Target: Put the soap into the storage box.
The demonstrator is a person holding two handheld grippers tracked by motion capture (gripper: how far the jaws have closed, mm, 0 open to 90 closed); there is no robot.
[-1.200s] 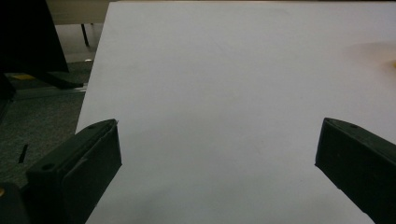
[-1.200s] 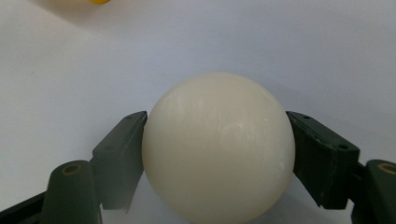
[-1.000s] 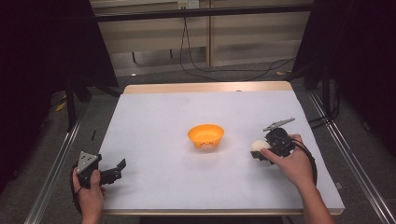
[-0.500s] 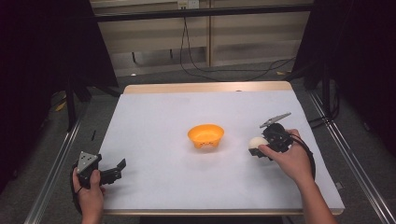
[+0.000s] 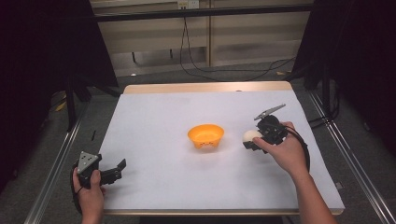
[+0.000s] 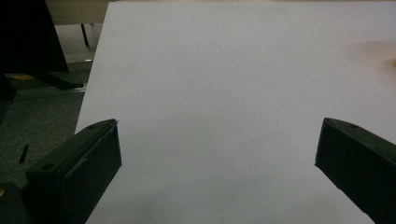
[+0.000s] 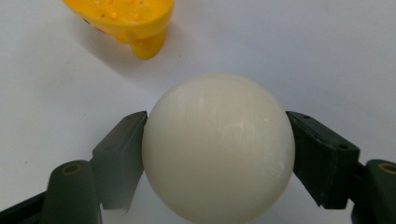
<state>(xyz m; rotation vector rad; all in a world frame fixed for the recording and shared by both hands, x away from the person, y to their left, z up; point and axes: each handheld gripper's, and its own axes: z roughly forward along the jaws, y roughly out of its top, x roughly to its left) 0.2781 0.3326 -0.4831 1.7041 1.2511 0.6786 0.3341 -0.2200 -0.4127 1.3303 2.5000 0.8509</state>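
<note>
A cream-white ball [image 7: 218,144] sits clamped between the two black jaws of my right gripper [image 7: 217,149]. From the high view the ball [image 5: 251,136] is just right of an orange bowl [image 5: 206,136] at the table's middle, and the right gripper [image 5: 250,141] holds it a little above the white surface. The bowl [image 7: 123,21] shows close ahead in the right gripper view. My left gripper [image 5: 119,169] rests at the front left corner of the table, open with nothing between its jaws; its own view has the left gripper [image 6: 217,154] spread wide over bare white table.
The white table top [image 5: 163,116] has a wooden far edge [image 5: 205,87]. Metal rails run along both sides, and cables lie on the floor behind the table.
My right gripper has carried the ball slightly up and away from the person, staying right of the bowl. The left gripper has not moved.
</note>
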